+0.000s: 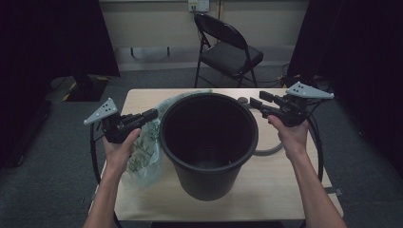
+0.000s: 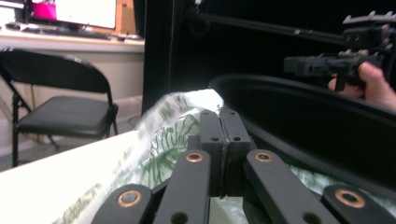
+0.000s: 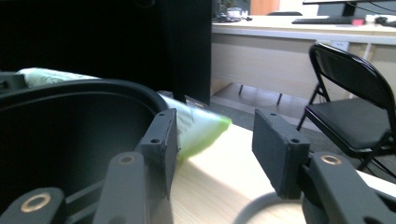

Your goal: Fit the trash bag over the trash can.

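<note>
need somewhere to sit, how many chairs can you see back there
1. A black folding chair stands on the floor beyond the far edge of the table, behind the black bucket. Dark areas at both sides may hide more.

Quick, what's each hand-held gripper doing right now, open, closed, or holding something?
Left hand-held gripper: closed on the edge of the leaf-printed translucent plastic bag.
Right hand-held gripper: open, holding nothing, beside the big black plastic bucket.

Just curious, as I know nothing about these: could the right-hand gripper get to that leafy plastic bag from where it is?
Probably yes. The right gripper is open, and the bag's edge lies just ahead past the black bucket's rim, with bare table between.
</note>
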`<state>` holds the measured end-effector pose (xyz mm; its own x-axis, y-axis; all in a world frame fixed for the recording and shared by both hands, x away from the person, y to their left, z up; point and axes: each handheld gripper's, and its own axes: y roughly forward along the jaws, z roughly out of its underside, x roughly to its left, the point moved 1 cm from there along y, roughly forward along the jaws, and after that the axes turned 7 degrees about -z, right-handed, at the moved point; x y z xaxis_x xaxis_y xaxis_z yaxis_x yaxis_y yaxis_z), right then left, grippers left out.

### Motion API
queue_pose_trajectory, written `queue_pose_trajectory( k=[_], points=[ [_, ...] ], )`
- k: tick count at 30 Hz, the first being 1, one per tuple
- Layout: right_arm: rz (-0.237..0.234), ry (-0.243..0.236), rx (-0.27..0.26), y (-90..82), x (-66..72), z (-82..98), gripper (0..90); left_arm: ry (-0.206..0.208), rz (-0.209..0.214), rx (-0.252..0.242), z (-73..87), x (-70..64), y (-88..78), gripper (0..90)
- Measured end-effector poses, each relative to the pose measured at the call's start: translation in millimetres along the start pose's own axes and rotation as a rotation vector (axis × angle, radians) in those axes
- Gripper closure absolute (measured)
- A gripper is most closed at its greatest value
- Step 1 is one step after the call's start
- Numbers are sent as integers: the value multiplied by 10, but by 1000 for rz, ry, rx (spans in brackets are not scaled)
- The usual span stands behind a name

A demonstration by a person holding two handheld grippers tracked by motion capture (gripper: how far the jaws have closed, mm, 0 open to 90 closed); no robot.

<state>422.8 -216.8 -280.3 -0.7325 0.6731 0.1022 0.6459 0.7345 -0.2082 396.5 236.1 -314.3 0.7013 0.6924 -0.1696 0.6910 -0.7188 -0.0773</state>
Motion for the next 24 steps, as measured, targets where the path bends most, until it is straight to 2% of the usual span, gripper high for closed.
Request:
queue_pose_trajectory(
  k=[3,7,9,12,17,24],
  points=[
    [-25,-29,0,28,92,-79,497,18,10,-16,-91,-36,-8,900],
    [-51,-45,-11,67,182,-141,498,41,18,-40,-227,-88,-25,900],
    [-59,-61,-13,96,233,-181,498,40,27,-51,-278,-101,-24,900],
    [-79,-77,-22,132,300,-245,493,54,36,-58,-359,-143,16,900],
    [-109,-110,-11,250,433,-345,482,51,69,-87,-514,-205,124,900],
    [-163,-159,-15,358,638,-514,506,87,94,-111,-766,-364,246,900]
  ],
)
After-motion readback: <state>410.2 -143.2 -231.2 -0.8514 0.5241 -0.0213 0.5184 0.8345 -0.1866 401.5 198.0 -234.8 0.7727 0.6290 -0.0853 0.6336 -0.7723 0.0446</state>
